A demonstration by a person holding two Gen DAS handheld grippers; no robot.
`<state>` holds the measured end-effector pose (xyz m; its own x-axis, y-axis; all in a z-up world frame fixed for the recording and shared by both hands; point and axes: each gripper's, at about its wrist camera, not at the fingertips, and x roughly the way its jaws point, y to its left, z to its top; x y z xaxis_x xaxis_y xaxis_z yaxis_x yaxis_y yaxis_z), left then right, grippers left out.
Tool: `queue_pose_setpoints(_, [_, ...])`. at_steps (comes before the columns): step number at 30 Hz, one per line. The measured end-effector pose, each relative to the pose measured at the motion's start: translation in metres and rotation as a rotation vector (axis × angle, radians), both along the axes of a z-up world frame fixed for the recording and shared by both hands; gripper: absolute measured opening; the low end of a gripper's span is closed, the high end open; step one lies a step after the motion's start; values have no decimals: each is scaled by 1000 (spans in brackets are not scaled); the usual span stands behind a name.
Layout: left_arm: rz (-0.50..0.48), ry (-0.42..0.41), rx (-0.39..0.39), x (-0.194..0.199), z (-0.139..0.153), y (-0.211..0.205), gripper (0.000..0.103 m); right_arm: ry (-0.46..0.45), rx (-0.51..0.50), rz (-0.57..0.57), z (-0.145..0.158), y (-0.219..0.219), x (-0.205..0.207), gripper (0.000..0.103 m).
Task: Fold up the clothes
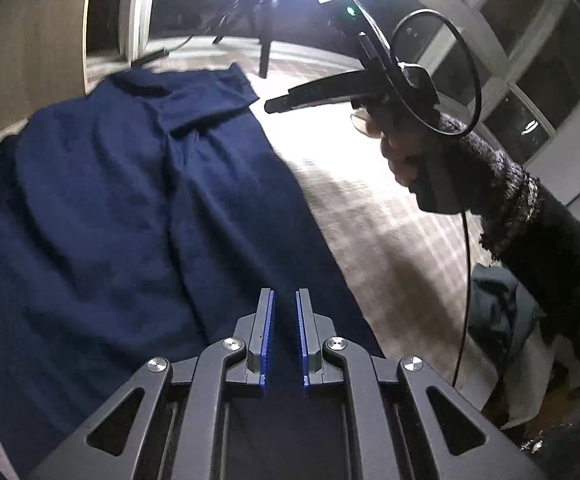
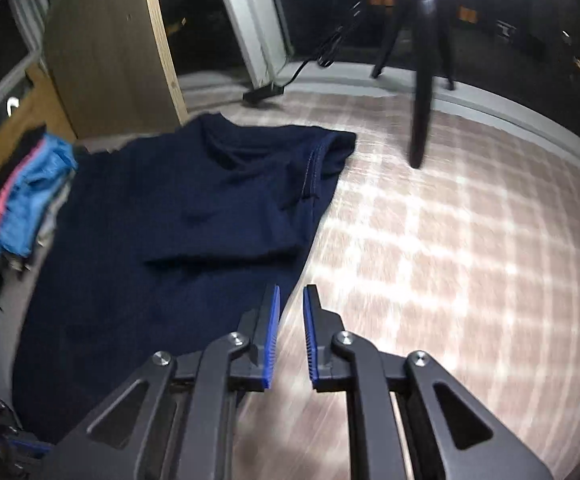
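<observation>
A navy blue T-shirt point(image 1: 122, 208) lies spread on the patterned carpet, with one sleeve folded in over the body; it also shows in the right wrist view point(image 2: 178, 232). My left gripper point(image 1: 285, 300) hovers over the shirt's near right edge, jaws a little apart and empty. My right gripper point(image 2: 291, 294) hovers just off the shirt's right edge, jaws a little apart and empty. The right gripper point(image 1: 274, 106) also shows in the left wrist view, held in a hand with a dark sleeve, raised above the carpet.
A stack of folded clothes point(image 2: 26, 200) in blue, pink and dark colours sits left of the shirt. A wooden cabinet point(image 2: 106, 60) stands behind. Tripod legs point(image 2: 419, 120) and a cable stand on the carpet beyond. A dark green garment point(image 1: 497, 308) lies at right.
</observation>
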<state>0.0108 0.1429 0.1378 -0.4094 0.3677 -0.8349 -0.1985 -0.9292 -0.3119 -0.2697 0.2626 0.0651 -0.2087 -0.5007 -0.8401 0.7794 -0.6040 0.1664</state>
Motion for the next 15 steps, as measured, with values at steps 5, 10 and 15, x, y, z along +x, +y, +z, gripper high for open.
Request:
queue_pose_setpoints(5, [-25,-65,-6,-12,-28,10,9,13,-46,68,1,-28,-20,12])
queue_pose_setpoints(10, [-28,-103,-17,-19,-43,13,13,-8,-191,139,26,-68,-34,12])
queue_pose_setpoints(15, [-39,-35,-21,-40,-26,7,13,16,-224,91,24,-27,-39,12])
